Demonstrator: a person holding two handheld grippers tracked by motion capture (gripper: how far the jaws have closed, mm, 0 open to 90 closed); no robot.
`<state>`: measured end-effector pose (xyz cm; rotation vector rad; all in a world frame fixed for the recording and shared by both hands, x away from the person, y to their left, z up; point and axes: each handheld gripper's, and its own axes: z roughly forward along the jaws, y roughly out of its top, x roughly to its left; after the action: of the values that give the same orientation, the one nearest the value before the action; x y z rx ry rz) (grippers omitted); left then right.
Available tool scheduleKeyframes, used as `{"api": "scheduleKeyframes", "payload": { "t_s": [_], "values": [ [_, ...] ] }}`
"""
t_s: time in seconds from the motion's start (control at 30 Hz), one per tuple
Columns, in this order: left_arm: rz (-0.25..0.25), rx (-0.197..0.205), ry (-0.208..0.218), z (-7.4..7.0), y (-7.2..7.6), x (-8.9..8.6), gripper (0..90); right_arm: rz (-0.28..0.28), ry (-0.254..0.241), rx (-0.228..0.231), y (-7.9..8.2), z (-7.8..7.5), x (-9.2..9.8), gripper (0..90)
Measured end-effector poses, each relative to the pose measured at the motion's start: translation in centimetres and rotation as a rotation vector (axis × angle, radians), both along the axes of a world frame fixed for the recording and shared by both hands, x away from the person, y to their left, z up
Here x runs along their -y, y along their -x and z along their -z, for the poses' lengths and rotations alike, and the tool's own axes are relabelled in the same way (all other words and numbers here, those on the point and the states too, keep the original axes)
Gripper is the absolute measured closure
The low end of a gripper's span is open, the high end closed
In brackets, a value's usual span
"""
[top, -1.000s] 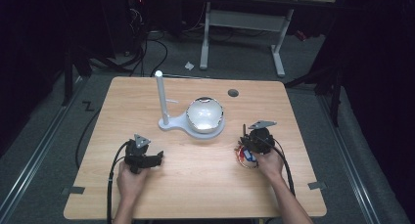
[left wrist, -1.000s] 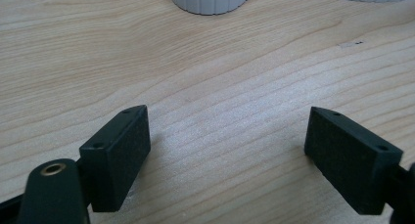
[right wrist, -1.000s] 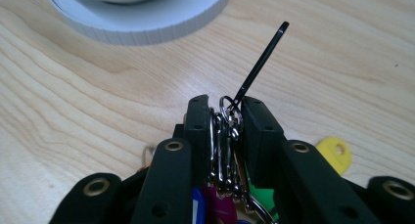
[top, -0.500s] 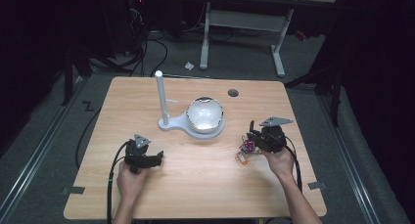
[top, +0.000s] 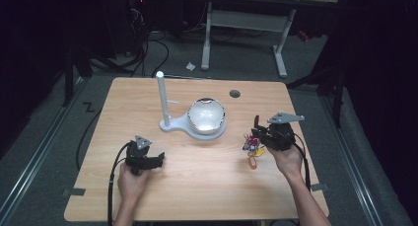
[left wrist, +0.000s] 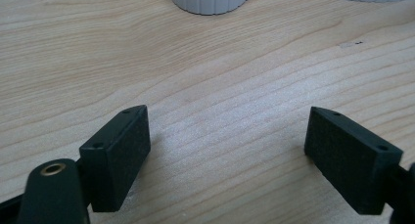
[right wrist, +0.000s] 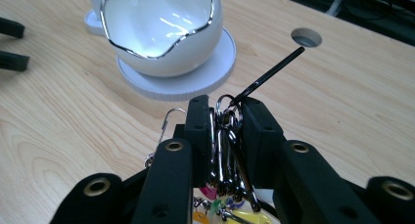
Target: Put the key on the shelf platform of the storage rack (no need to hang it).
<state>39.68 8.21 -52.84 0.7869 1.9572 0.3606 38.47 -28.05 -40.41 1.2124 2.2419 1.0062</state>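
Observation:
My right gripper (top: 257, 137) (right wrist: 225, 131) is shut on a bunch of metal key rings (right wrist: 222, 150) with colourful charms (top: 251, 147) that hang below the jaws, just above the table. A thin black rod (right wrist: 269, 75) sticks out of the bunch past the jaws. Ahead of it stands a white egg-shaped bowl (top: 207, 115) (right wrist: 161, 28) with a shiny wavy rim, on a white stand (top: 172, 125) with an upright post (top: 160, 95). My left gripper (top: 158, 159) (left wrist: 227, 155) rests open on the bare wood at the front left, with nothing between its jaws.
The stand's round base edge (left wrist: 210, 1) lies ahead of the left jaws. A round hole (top: 234, 94) (right wrist: 306, 37) pierces the wooden table (top: 197, 186) behind the bowl. Desk legs and cables are on the floor beyond the far edge.
My right gripper has moved right and a little away with the key bunch, which now hangs off the table from its jaws. The left gripper has stayed still.

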Motion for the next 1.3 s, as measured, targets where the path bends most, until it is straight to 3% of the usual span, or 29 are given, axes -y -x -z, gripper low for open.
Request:
{"api": "scheduleKeyframes", "payload": {
  "t_s": [0.4, 0.73, 1.3],
  "values": [
    [0.003, 0.001, -0.002, 0.0, 0.0, 0.0, 17.5, -0.056, -0.043, 0.04, 0.1, -2.9, -0.7, 75.2],
    [0.001, 0.0, 0.0, 0.0, 0.0, 0.0, 17.5, -0.087, -0.065, 0.057, -0.2, -4.5, -1.4, 75.2],
    [0.003, 0.0, -0.002, 0.0, 0.0, 0.0, 17.5, -0.158, -0.089, 0.069, -2.2, -8.1, -4.0, 75.2]
  ]
}}
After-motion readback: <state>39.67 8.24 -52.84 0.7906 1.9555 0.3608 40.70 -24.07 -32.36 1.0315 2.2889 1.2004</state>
